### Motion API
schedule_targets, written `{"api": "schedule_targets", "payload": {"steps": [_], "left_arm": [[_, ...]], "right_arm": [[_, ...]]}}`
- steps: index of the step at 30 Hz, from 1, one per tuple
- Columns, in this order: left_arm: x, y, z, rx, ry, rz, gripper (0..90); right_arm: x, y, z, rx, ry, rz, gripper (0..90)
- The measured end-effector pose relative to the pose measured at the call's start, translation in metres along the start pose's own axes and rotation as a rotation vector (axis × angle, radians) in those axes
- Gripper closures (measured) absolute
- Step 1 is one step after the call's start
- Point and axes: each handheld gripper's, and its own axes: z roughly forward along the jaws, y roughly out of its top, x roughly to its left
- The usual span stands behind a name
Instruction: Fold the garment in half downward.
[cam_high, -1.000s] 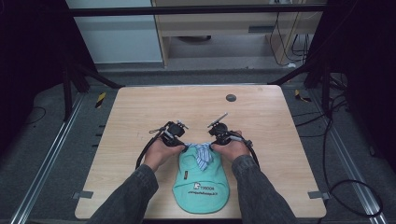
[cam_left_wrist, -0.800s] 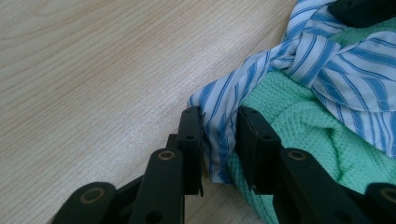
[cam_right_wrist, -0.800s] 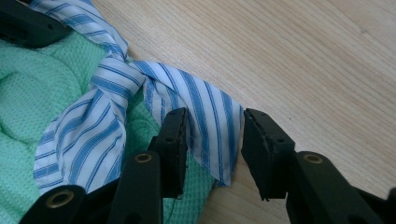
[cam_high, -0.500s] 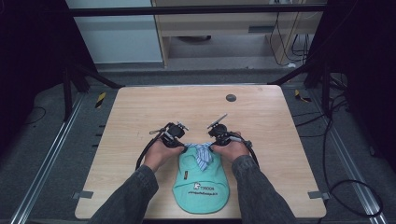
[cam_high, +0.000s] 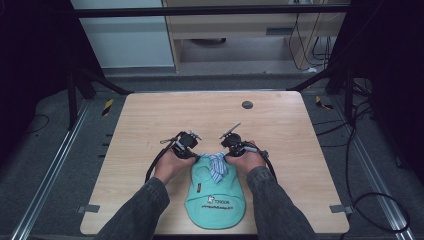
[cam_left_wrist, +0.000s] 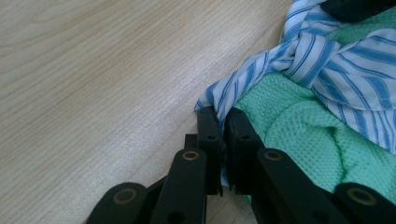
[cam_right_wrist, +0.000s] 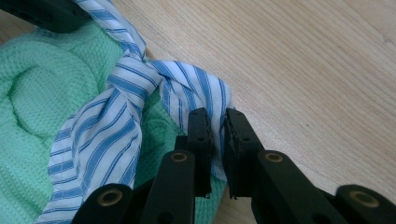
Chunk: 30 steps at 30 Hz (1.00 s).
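A small mint-green garment (cam_high: 215, 192) with a blue-and-white striped collar and tie (cam_high: 216, 164) lies flat near the table's front edge. My left gripper (cam_high: 194, 156) pinches the striped collar (cam_left_wrist: 219, 95) at the garment's left shoulder, jaws shut on the cloth. At the right shoulder my right gripper (cam_high: 227, 155) is shut on the striped collar (cam_right_wrist: 205, 95) as well. The green waffle fabric (cam_left_wrist: 299, 135) bunches beside the left jaws. The knotted tie (cam_right_wrist: 126, 91) runs across the right gripper view.
The wooden table (cam_high: 150, 120) has a dark round hole (cam_high: 247, 105) near its far edge. Cables trail from both grippers along the forearms. Metal frame rails and dark floor surround the table.
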Motion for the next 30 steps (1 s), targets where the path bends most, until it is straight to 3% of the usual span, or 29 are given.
{"api": "schedule_targets", "payload": {"steps": [8, 23, 30], "left_arm": [[0.000, 0.003, -0.012, -0.039, 0.016, 0.012, 86.6], [-0.003, 0.012, -0.037, -0.062, 0.042, 0.044, 86.8], [-0.001, 0.014, -0.045, -0.067, 0.044, 0.055, 86.8]], "right_arm": [[0.001, 0.001, -0.011, -0.045, -0.015, -0.005, 82.1], [0.008, 0.010, -0.042, -0.097, -0.040, -0.060, 82.0], [0.009, 0.014, -0.047, -0.108, -0.044, -0.079, 82.1]]}}
